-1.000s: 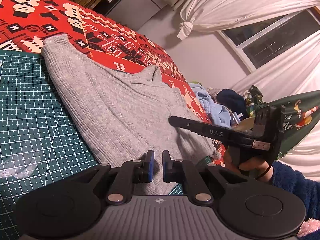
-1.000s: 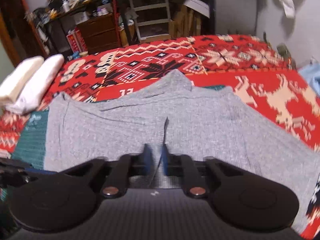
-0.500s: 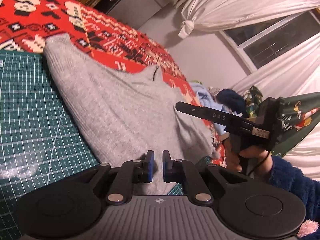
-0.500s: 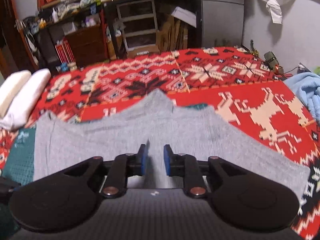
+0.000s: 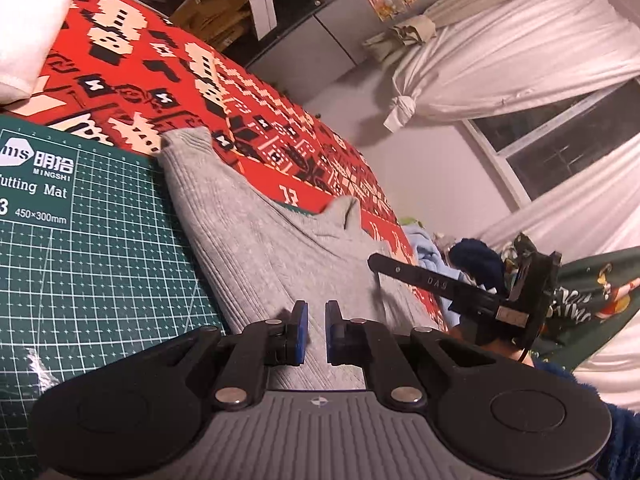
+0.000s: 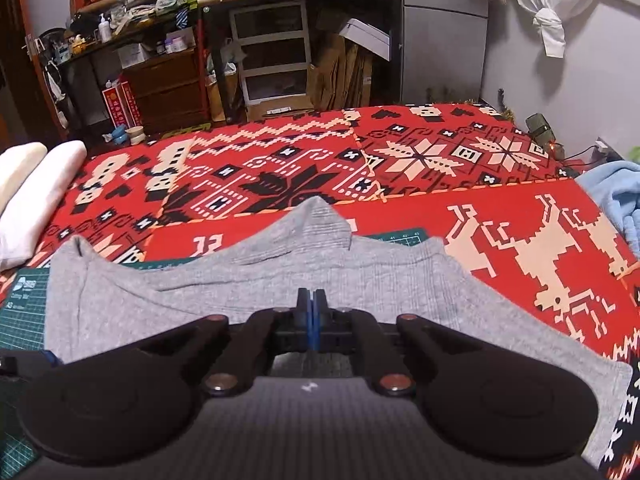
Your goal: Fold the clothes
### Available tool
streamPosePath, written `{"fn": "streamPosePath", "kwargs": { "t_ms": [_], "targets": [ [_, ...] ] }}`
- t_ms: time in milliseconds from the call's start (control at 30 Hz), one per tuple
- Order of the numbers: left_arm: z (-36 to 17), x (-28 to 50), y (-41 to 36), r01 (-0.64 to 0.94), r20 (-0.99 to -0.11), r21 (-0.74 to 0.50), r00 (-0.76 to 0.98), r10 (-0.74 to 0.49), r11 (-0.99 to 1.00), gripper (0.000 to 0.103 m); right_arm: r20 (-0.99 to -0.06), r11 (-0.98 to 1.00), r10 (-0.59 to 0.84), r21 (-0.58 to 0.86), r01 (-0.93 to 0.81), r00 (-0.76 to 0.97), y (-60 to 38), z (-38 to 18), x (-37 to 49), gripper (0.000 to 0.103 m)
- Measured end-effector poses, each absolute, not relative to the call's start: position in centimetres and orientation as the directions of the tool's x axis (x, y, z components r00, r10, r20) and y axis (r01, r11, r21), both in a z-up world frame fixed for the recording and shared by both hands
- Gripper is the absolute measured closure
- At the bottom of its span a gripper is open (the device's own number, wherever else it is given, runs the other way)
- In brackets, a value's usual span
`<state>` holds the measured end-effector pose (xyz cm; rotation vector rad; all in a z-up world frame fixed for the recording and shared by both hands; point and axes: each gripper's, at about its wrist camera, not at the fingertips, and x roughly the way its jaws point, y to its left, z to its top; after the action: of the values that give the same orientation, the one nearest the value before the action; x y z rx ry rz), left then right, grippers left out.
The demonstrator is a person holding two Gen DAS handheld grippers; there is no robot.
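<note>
A grey ribbed sweater point(image 5: 256, 248) lies spread flat, partly on a green cutting mat point(image 5: 80, 264) and partly on the red patterned blanket point(image 5: 168, 76). My left gripper point(image 5: 316, 332) hovers over the sweater's near edge, its blue pads a narrow gap apart with nothing between them. My right gripper point(image 6: 311, 314) is shut above the middle of the sweater point(image 6: 248, 292), and no cloth shows between its pads. In the left wrist view the right gripper point(image 5: 376, 261) reaches in from the right over the sweater, held by a hand in a blue fuzzy sleeve.
Two white rolled cloths point(image 6: 36, 192) lie at the blanket's left edge. A light blue cloth point(image 6: 616, 196) sits at the right edge. Shelves, drawers and cardboard point(image 6: 276, 60) stand beyond the blanket's far edge. White curtains and a window point(image 5: 560, 148) are to the right.
The right gripper held a fold of the sweater, opened and let it drop, then shut empty and rose. The sweater now lies flatter. The left gripper has kept its narrow gap and drawn back slightly.
</note>
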<state>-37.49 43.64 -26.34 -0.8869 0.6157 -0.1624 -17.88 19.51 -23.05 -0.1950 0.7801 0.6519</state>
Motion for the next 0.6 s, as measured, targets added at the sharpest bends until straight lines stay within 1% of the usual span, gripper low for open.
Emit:
{"fn": "streamPosePath", "kwargs": {
  "t_ms": [100,200,300,367,467,600],
  "targets": [
    [-26.4,-37.4,43.6,-0.127,-0.458,-0.749,0.808,-0.371,0.65,0.096,-0.695,0.791,0.458,0.036,-0.61,0.554,19.7,-23.4,-18.2,0.102],
    [-26.6,-37.2,43.5,-0.135,-0.474,-0.74,0.8,-0.368,0.659,0.096,-0.647,0.809,0.446,-0.004,-0.588,0.618,19.6,-22.8,-18.7,0.103],
    [-26.7,-37.1,43.4,-0.139,-0.479,-0.739,0.796,-0.369,0.66,0.096,-0.672,0.805,0.445,0.01,-0.593,0.593,19.6,-22.9,-18.1,0.103],
    [-26.8,-37.1,43.5,-0.139,-0.481,-0.738,0.795,-0.369,0.661,0.096,-0.671,0.81,0.452,0.032,-0.585,0.588,19.3,-22.8,-18.0,0.103],
    [-26.7,-37.2,43.5,-0.136,-0.48,-0.734,0.798,-0.366,0.665,0.096,-0.663,0.791,0.505,0.101,-0.603,0.552,18.9,-22.1,-18.7,0.102],
    [-26.3,-37.3,43.4,-0.134,-0.477,-0.729,0.802,-0.358,0.672,0.096,-0.681,0.729,0.564,0.143,-0.67,0.467,20.0,-21.9,-20.6,0.101]
  ]
}}
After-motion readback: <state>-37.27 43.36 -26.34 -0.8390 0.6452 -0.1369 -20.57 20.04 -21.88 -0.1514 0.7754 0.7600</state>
